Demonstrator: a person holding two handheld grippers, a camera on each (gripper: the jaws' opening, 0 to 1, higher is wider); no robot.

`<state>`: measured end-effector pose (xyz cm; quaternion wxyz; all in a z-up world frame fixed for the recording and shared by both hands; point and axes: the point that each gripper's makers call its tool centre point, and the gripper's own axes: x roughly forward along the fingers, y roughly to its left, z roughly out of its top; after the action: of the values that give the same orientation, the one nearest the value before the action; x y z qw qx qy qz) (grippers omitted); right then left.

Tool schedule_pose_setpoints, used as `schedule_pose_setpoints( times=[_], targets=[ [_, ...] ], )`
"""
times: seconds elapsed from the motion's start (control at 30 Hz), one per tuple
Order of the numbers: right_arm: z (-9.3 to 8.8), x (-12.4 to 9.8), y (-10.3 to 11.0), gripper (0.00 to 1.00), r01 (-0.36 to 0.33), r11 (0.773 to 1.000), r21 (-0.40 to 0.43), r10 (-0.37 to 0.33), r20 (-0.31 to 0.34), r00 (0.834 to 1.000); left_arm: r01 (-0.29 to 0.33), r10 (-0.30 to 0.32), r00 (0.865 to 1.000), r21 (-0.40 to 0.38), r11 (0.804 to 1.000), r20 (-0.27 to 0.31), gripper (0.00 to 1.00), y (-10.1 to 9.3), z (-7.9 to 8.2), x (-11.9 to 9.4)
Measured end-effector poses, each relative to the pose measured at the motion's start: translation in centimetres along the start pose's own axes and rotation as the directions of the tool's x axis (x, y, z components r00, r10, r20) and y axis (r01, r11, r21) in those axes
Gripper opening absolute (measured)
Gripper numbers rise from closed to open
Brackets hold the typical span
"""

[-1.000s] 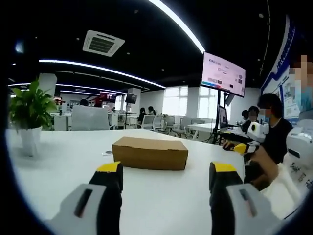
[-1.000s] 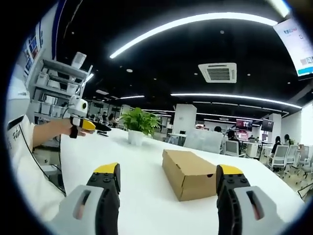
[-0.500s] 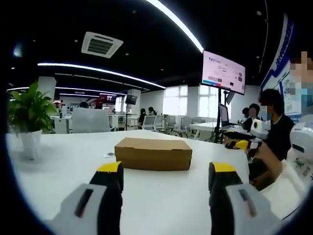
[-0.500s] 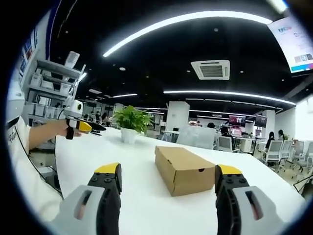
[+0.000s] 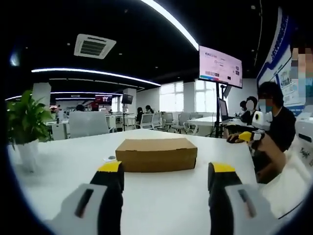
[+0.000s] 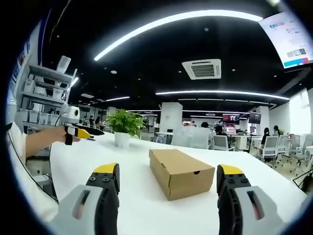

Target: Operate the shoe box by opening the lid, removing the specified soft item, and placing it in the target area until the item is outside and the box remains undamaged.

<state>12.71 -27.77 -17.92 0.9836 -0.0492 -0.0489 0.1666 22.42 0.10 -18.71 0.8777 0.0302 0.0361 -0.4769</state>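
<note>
A brown cardboard shoe box [image 5: 156, 154] lies shut on the white table [image 5: 63, 166], just beyond my left gripper [image 5: 165, 172], whose jaws stand wide open and empty. In the right gripper view the same box [image 6: 181, 172] sits end-on, lid down, a little ahead of my right gripper [image 6: 168, 175], also open with nothing between its yellow-tipped fingers [image 6: 108, 171]. The right gripper [image 5: 247, 136] appears at the right of the left gripper view, held in a hand. The left gripper [image 6: 78, 131] appears at the left of the right gripper view. What is inside the box is hidden.
A potted green plant [image 5: 25, 122] stands on the table left of the box, also seen as the plant [image 6: 123, 126] behind it. A small round object [image 5: 108, 158] lies by the box's left end. A seated person [image 5: 274, 127], office chairs and a wall screen [image 5: 219, 66] lie beyond.
Both views have shifted slightly; the box appears a bit nearer and more centred between each pair of jaws. The box itself has not moved and both grippers stay open.
</note>
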Motion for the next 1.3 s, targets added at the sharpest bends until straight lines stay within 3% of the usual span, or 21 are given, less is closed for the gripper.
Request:
schedule_pose_setpoints(
  times=[0.1,0.27,0.43,0.77,0.97,1.3],
  targets=[
    [0.5,0.0,0.1,0.84,-0.001,1.000,-0.006,0.001,0.010,1.000,-0.012,0.012,1.000,0.030,0.999,0.008,0.71,0.3,0.2,0.4],
    [0.4,-0.1,-0.2,0.84,0.015,1.000,-0.003,-0.015,0.005,1.000,0.004,-0.002,0.999,-0.047,0.999,0.039,0.72,1.1,0.9,0.7],
    [0.2,0.3,0.0,0.84,0.011,1.000,0.007,-0.011,0.002,1.000,-0.004,0.006,0.999,-0.028,1.000,0.040,0.72,1.9,1.2,1.1],
    [-0.4,1.1,-0.1,0.86,0.017,1.000,0.020,-0.017,-0.014,1.000,0.021,-0.020,1.000,-0.064,0.998,0.023,0.85,2.3,1.3,2.2],
    [-0.9,1.7,-0.5,0.87,0.039,0.999,0.012,-0.038,-0.024,0.999,0.022,-0.021,1.000,-0.055,0.998,0.024,0.84,3.2,1.2,2.9],
    [-1.4,2.1,-1.3,0.91,0.051,0.999,0.018,-0.050,-0.032,0.998,0.040,-0.034,0.997,-0.075,0.996,0.072,0.97,3.8,1.9,4.3]
  ],
)
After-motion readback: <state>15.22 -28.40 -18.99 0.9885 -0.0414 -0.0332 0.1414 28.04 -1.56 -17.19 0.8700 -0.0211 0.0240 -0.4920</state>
